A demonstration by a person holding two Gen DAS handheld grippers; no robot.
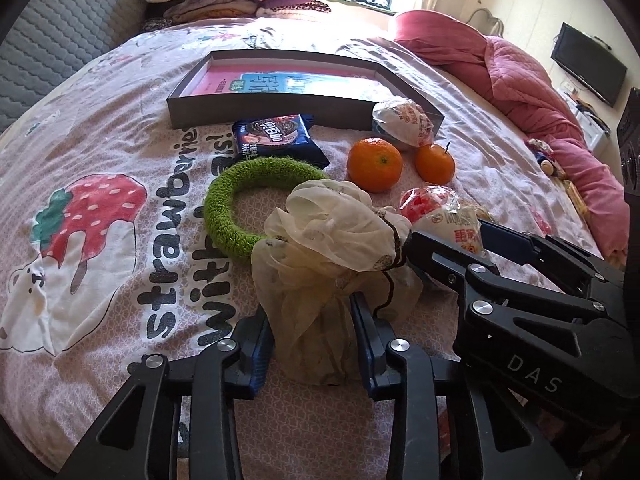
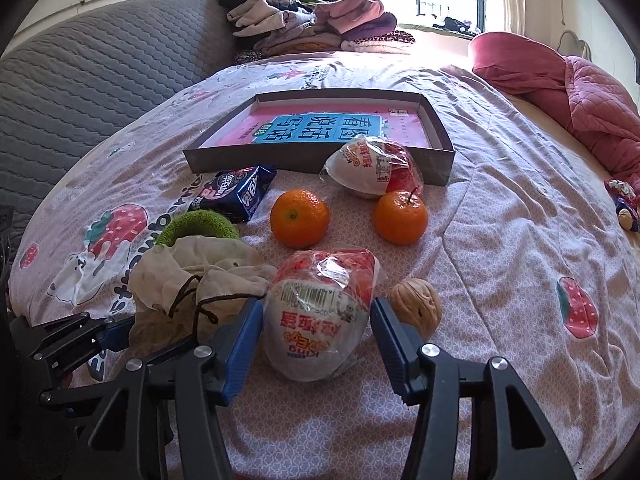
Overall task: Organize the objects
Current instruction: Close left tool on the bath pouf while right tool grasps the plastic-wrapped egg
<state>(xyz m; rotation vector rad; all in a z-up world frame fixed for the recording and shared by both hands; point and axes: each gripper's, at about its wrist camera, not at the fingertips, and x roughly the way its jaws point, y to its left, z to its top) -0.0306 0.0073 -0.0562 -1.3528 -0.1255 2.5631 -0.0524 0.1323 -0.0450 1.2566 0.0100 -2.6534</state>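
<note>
The left gripper [image 1: 314, 344] was narrowed onto a cream mesh drawstring pouch [image 1: 320, 240], both blue pads pressing its gathered lower end. The pouch's long axis ran from 6 toward 12 o'clock, its bunched top overlapping a green ring [image 1: 228, 200] at 10 o'clock. The right gripper [image 2: 318, 328] stood wider around a wrapped egg-shaped treat [image 2: 320, 312], long axis toward 12 o'clock; pad contact was unclear. A walnut [image 2: 416, 306] lay just beside at 3 o'clock.
</note>
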